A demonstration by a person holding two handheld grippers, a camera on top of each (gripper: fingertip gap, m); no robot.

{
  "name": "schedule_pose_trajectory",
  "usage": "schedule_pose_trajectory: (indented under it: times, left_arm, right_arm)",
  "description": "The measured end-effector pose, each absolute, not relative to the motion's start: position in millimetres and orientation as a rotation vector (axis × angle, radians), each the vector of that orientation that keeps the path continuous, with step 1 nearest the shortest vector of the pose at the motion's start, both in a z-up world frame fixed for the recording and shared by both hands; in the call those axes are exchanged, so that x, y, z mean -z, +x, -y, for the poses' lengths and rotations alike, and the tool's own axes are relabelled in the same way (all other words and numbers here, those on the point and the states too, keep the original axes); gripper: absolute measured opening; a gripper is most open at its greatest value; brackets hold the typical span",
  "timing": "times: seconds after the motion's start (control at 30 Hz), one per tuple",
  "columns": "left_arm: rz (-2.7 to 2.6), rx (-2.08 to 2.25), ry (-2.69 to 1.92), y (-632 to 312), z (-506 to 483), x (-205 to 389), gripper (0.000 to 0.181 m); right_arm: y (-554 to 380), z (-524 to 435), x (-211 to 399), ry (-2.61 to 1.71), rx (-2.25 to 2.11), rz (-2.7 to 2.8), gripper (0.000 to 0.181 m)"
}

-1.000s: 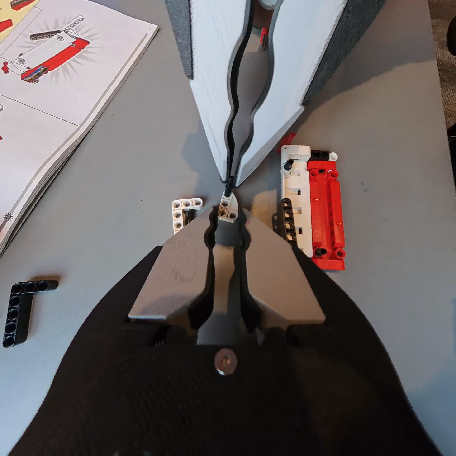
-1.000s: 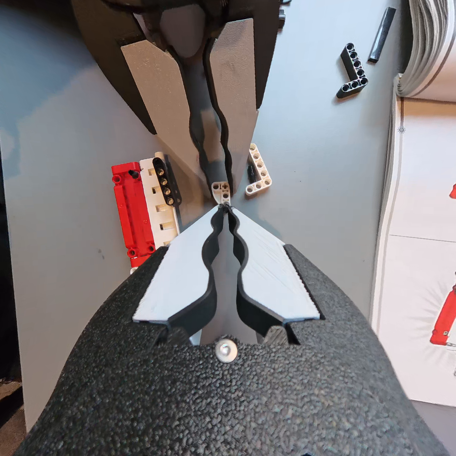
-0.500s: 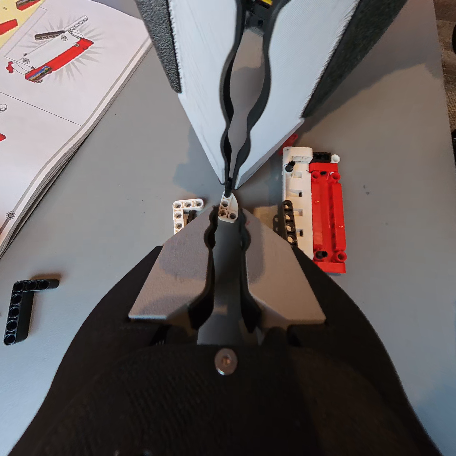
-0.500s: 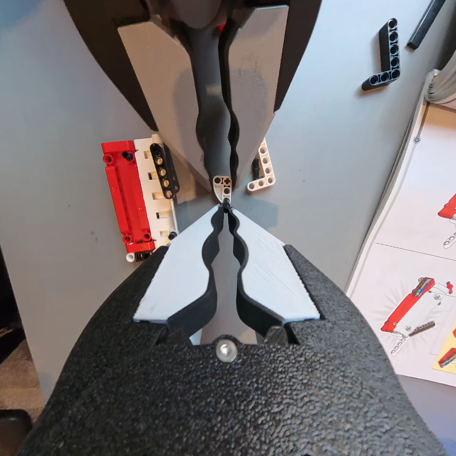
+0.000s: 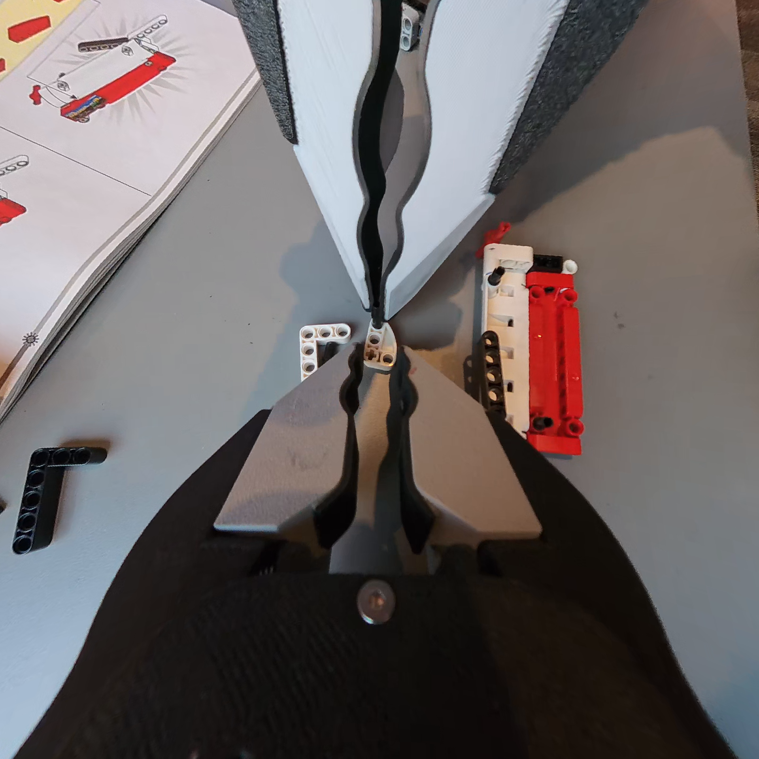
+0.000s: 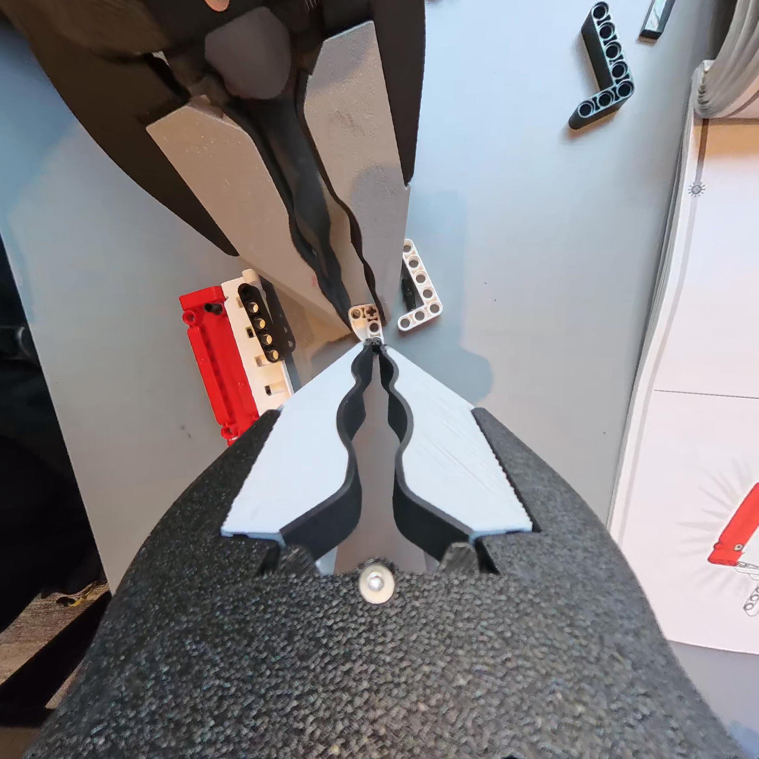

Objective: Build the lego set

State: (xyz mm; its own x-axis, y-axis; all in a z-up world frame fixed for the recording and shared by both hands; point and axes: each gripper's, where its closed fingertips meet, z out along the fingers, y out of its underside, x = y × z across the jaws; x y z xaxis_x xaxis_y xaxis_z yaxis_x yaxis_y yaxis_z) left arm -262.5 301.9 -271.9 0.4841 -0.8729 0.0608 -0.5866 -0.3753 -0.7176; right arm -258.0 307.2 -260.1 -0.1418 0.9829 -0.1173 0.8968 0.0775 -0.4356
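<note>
A: What does each hand-held gripper hold?

B: The left hand-held gripper (image 5: 380, 359) pinches a small white lego piece (image 5: 381, 349); the right hand-held gripper (image 6: 376, 347) clamps a black pin (image 5: 376, 318) at its tip.

A: And nearby?

B: A red-and-white assembly (image 5: 534, 349) lies on the grey worktop (image 5: 205, 328), a white L-beam (image 5: 318, 347) just beside the grippers.

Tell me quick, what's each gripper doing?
Left gripper: shut on the white piece.
Right gripper: shut on the black pin.

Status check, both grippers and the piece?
Left gripper shut on small white piece. Right gripper shut on black pin, pin at the piece's tip hole. Nothing between them; white L-beam close beside.
</note>
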Motion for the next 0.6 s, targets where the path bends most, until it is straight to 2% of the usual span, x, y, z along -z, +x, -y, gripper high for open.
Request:
schedule_pose_trajectory:
  times: [0.33, 0.6]
  left_arm:
    - [-1.195, 0.581, -2.099, -263.2, -303.0, 272.1, 0.013]
    - [-1.192, 0.581, -2.1, -263.0, -303.0, 272.1, 0.013]
  right_arm:
    - [-259.6, -307.6, 259.6, -1.595, -0.319, 2.32, 0.003]
    - [-259.4, -307.5, 260.3, -1.527, -0.274, 2.404, 0.003]
